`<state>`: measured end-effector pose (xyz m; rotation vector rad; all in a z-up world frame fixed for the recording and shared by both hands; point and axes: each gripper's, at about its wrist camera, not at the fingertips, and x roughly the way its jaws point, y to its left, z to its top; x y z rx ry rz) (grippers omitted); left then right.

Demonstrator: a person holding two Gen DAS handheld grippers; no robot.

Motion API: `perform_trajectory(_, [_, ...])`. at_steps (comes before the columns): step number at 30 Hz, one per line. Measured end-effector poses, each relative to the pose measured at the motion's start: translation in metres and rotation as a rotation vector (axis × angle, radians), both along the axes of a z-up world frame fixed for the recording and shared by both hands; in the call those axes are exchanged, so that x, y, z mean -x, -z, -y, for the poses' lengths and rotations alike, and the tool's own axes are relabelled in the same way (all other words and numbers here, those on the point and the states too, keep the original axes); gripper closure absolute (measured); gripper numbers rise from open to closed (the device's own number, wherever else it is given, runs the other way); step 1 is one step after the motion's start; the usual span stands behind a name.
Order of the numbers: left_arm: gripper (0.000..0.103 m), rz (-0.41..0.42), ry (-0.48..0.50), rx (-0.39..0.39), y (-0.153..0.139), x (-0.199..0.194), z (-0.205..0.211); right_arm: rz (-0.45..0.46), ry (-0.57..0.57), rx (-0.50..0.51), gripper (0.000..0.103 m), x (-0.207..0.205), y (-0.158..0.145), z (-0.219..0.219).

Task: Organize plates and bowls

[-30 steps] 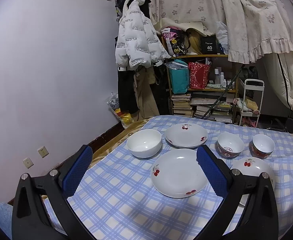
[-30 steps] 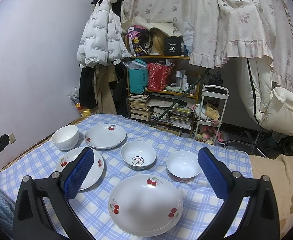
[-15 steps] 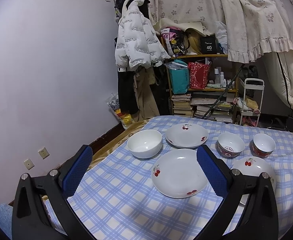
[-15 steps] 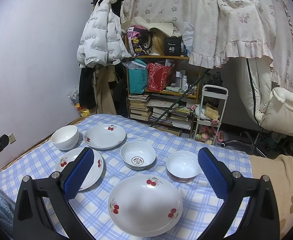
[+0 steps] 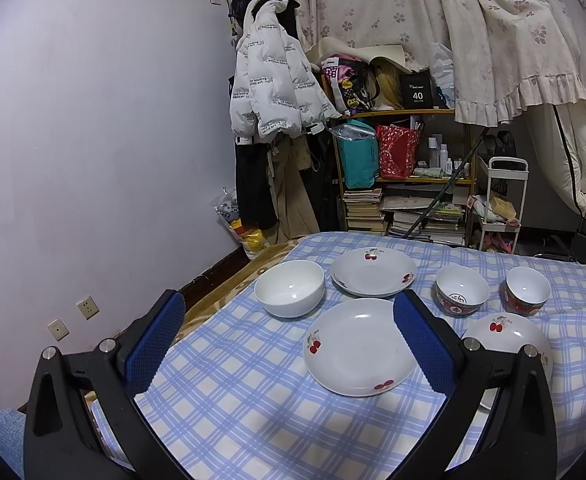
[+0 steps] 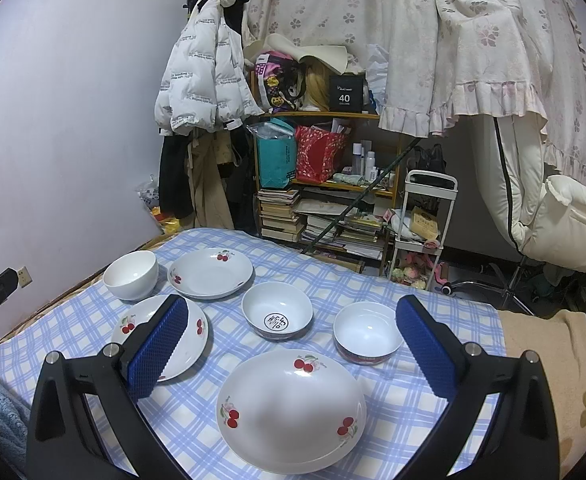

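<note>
Three white cherry-print plates and three bowls sit on a blue checked tablecloth (image 5: 229, 392). In the left wrist view: a plain white bowl (image 5: 289, 288), a far plate (image 5: 373, 271), a near plate (image 5: 359, 346), a patterned bowl (image 5: 462, 290), a small red-sided bowl (image 5: 527, 290) and a third plate (image 5: 505, 336). My left gripper (image 5: 289, 344) is open and empty, above the cloth before the near plate. In the right wrist view my right gripper (image 6: 293, 348) is open and empty above the nearest plate (image 6: 291, 410), with the patterned bowl (image 6: 277, 315) and small bowl (image 6: 367, 333) beyond.
A wall (image 5: 93, 140) runs close along the table's left side. Behind the table stand a cluttered bookshelf (image 5: 401, 184), hanging coats (image 5: 273, 92), a white cart (image 6: 423, 224) and curtains. A beige blanket (image 6: 553, 360) covers the surface right of the cloth.
Both grippers have barely moved; the views have shifted only slightly. The dishes stay where they were.
</note>
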<state>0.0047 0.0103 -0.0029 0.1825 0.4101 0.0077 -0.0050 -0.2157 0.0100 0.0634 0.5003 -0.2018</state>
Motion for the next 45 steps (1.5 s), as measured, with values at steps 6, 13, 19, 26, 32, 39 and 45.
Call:
perform_trajectory(6, [0.001, -0.001, 0.001, -0.004, 0.000, 0.000, 0.001, 0.000, -0.001, -0.001, 0.000, 0.000, 0.001, 0.000])
perform_trajectory(13, [0.001, -0.007, 0.000, -0.008, 0.002, -0.001, 0.001, -0.004, -0.010, -0.007, 0.000, -0.003, 0.001, -0.002])
perform_trajectory(19, [0.001, -0.044, 0.008, -0.014, -0.001, -0.016, -0.002, 0.013, -0.051, -0.025, 0.000, -0.018, -0.003, -0.007])
perform_trajectory(26, [0.001, -0.124, 0.012, -0.039, -0.001, -0.053, -0.002, 0.002, -0.112, -0.011, 0.000, -0.055, -0.009, -0.024])
perform_trajectory(32, [0.001, -0.182, -0.004, -0.058, 0.000, -0.087, -0.005, -0.026, -0.174, 0.019, 0.000, -0.092, -0.003, -0.043])
perform_trajectory(39, [0.001, -0.239, 0.015, -0.079, 0.017, -0.125, -0.008, -0.092, -0.203, 0.002, 0.006, -0.134, 0.019, -0.056])
perform_trajectory(45, [0.001, -0.331, 0.024, -0.024, 0.044, -0.152, -0.011, -0.156, -0.259, -0.114, 0.019, -0.172, 0.045, -0.054])
